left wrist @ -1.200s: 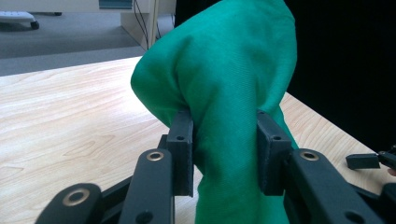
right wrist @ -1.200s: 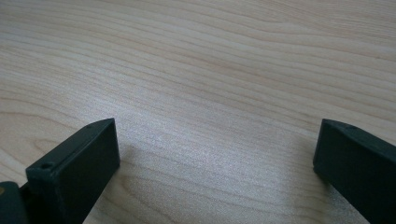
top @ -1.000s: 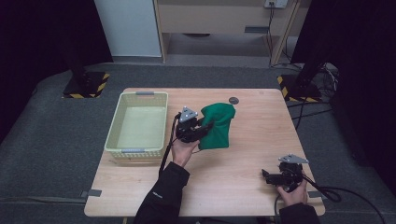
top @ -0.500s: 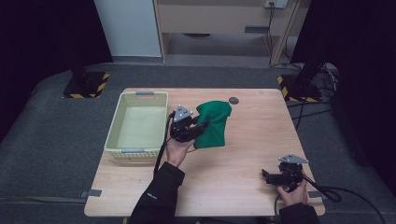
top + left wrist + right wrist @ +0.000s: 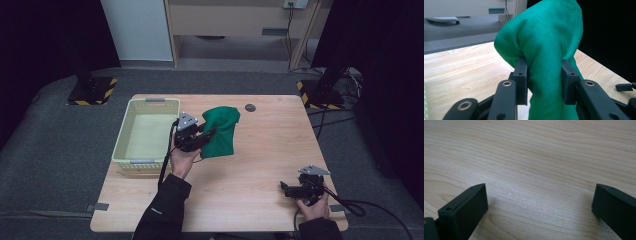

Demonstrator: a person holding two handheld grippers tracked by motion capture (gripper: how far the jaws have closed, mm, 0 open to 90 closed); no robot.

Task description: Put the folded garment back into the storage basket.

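Fingers (image 5: 521, 80) of left gripper (image 5: 200, 141) clamped on cloth (image 5: 221, 131), lifting; next, probably over to basket (image 5: 125, 150). Right gripper (image 5: 287, 189) spread, idle.

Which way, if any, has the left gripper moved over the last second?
Yes. The left gripper, shut on the green cloth, has shifted left toward the pale yellow plastic basket.

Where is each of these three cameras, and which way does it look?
High view: above the near edge, looking forward and down on the pale wooden table; both forearms show, and the cream plastic basket.
Left gripper view: rides the left claw, its jaws pinching the green cloth.
Right gripper view: rides the right claw, jaws apart over bare wood.
Shared: the high and left gripper views both show the cloth.
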